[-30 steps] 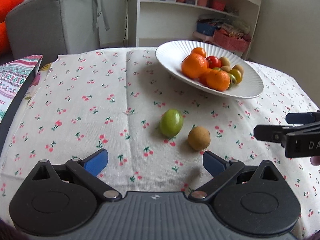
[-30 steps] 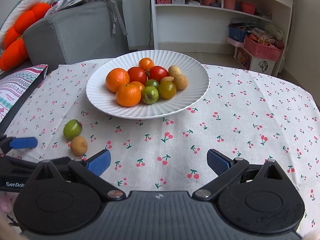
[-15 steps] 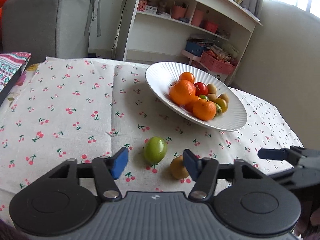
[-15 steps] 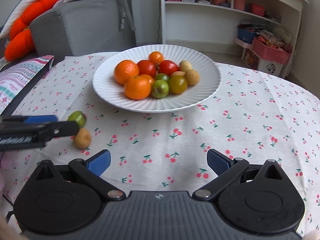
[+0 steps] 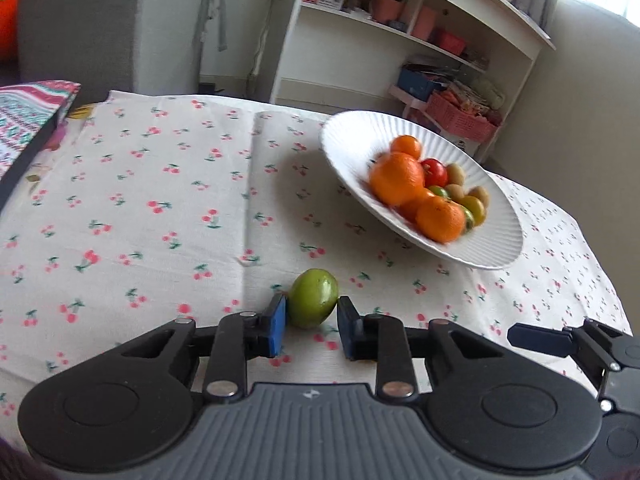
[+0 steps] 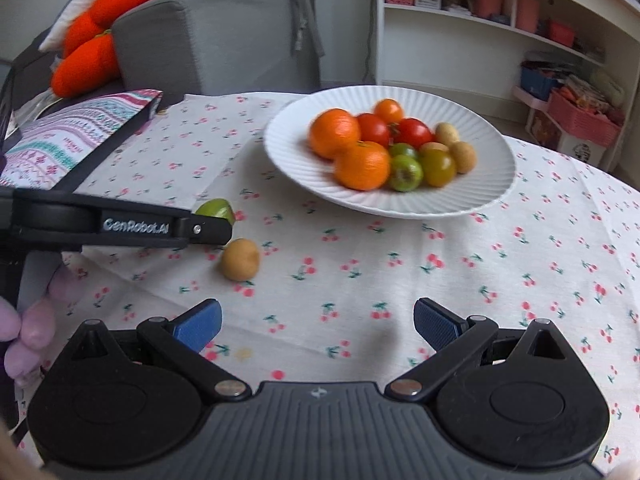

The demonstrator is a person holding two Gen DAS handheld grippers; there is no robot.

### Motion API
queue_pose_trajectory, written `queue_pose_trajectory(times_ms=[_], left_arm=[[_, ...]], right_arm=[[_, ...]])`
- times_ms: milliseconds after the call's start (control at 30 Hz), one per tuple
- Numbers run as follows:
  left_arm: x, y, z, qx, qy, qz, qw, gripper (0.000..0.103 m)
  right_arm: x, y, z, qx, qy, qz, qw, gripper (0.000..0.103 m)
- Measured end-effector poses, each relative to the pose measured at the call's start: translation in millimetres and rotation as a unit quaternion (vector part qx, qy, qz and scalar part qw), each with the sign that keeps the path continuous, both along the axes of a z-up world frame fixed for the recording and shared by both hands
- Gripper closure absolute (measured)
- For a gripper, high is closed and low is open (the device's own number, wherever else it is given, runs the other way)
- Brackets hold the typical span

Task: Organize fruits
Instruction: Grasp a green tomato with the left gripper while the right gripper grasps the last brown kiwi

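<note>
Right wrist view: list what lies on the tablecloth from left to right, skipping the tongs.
Patterned cushion → green fruit → tan round fruit → white ridged plate of fruit.

fruit (image 5: pixel 313 298): green | plate (image 5: pixel 352 136): white | tablecloth (image 5: pixel 160 208): cherry-print

— Where does the plum (image 5: pixel 313 298) sit?
— On the worktop (image 5: pixel 160 208), between the left gripper (image 5: pixel 312 326) jaws. The longan (image 6: pixel 240 259) lies just right of those jaws, ahead and left of the right gripper (image 6: pixel 316 326) jaws.
— And the plate (image 6: pixel 460 200)?
— Beyond both pairs of jaws — fruit piled in it. The shelf unit (image 6: pixel 500 40) stands behind, the armchair (image 6: pixel 216 32) to its left.
</note>
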State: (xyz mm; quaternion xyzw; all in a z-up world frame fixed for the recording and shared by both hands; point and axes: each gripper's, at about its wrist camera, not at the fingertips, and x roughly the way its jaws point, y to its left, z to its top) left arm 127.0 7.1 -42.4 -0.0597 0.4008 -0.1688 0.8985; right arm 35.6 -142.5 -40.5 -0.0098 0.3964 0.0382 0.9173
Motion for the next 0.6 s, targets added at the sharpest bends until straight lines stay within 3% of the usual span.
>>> queue_pose_trajectory(times_ms=[267,600], left_arm=[[-0.7,27.0,2.1,0.019,0.0,0.018,0.9997,0.093],[-2.6,47.2,2.8,0.026,0.001,0.03,0.9992,0.093]], right_arm=[[8.6,27.6,-4.6,-0.008,-0.002,0.026,1.0,0.007],[23.9,45.6,-8.5,-0.01,-0.005,0.026,1.0,0.034]])
